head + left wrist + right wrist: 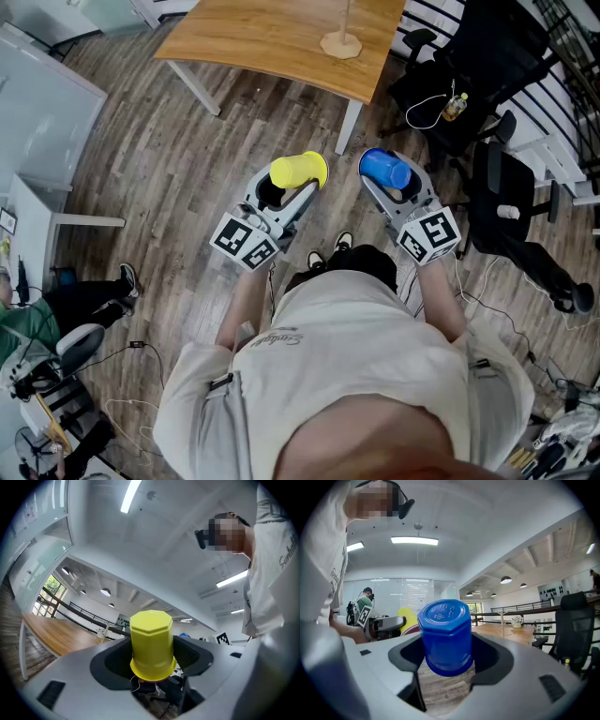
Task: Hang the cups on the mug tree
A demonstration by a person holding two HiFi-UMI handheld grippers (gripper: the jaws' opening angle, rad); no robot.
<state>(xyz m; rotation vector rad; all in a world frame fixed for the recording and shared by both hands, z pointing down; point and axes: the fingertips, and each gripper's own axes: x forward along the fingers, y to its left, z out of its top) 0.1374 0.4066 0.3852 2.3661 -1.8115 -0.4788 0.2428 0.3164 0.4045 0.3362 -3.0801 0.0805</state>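
The left gripper [292, 192] is clamping its jaws on the yellow cup [300, 171] and carrying it sideways in the air over the wooden floor [169, 141]. Just beside it, the right gripper [398, 192] is squeezing the blue cup [384, 168] between its jaws the same way. Both cups are hanging short of the near edge of the table [272, 37], well apart from the mug tree [341, 39], which is standing by the table's near right corner.
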